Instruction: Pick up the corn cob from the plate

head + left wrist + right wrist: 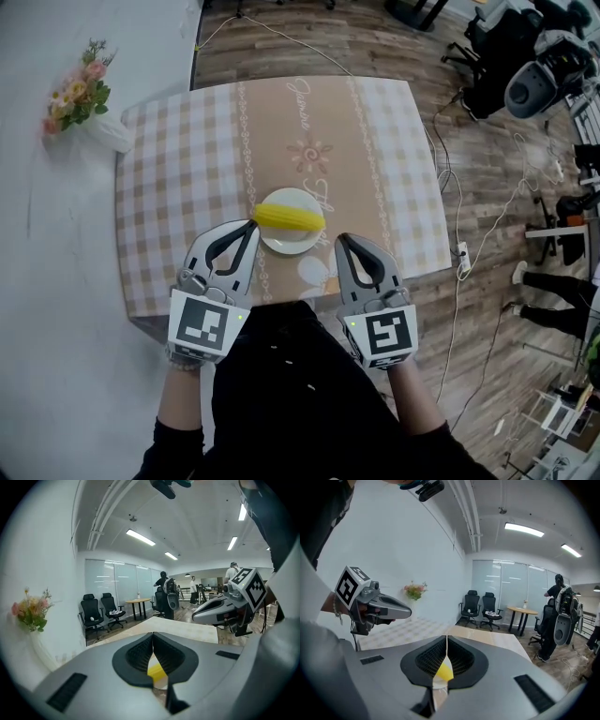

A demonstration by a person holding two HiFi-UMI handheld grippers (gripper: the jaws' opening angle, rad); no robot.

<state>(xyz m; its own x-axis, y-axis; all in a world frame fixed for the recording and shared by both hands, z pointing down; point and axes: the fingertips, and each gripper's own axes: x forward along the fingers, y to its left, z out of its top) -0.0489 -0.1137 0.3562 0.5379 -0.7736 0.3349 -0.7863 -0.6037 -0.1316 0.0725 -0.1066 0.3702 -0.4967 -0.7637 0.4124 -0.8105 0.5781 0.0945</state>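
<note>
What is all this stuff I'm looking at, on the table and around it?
corn cob: one, yellow, lying across the plate
plate: one, white, near the table's front edge
table: one, beige and white checked cloth, against the white wall
flowers: one bunch, pink and yellow, in a white vase at the table's far left corner
office chairs: two, black, by the glass wall behind
power strip: one, white, on the wooden floor to the right of the table
left gripper: one, grey with black pads, shut and empty, tip by the corn's left end
right gripper: one, grey with black pads, shut and empty, just right of the plate
</note>
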